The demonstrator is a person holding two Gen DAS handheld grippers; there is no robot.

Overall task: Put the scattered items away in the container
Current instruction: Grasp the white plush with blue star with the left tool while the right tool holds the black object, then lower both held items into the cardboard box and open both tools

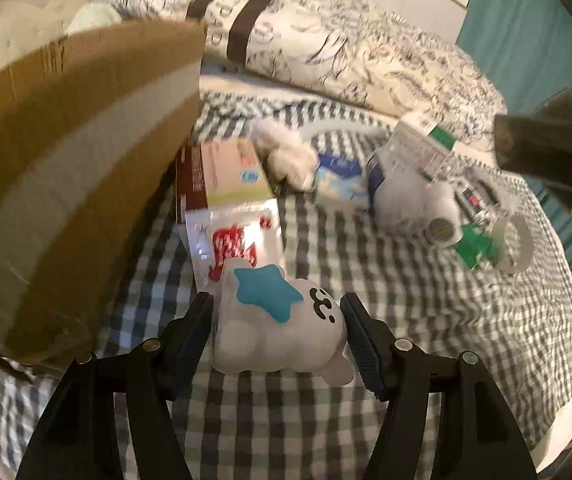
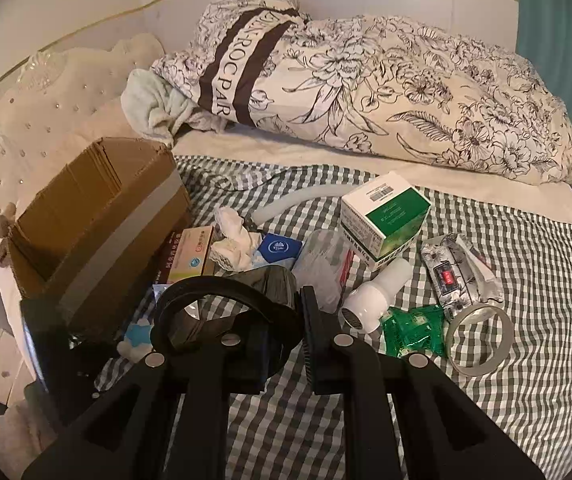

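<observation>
My left gripper (image 1: 277, 332) is shut on a white plush toy (image 1: 286, 332) with a blue star, held just above the checked bedspread. The cardboard box (image 1: 65, 152) stands close at its left; it also shows in the right wrist view (image 2: 97, 216). My right gripper (image 2: 281, 320) is shut on a roll of black bags (image 2: 253, 296), held above the bed. Scattered on the bed lie a green-and-white carton (image 2: 386, 216), a white lint remover (image 2: 370, 300), a green packet (image 2: 414, 328), a tape ring (image 2: 482, 340), a tissue pack (image 2: 277, 250) and a medicine box (image 2: 193, 252).
A rolled floral duvet (image 2: 366, 92) lies along the back of the bed. A tufted headboard (image 2: 45, 100) is at the left. A red-printed clear packet (image 1: 233, 236) lies by the cardboard box. A teal curtain (image 1: 526, 32) hangs at the right.
</observation>
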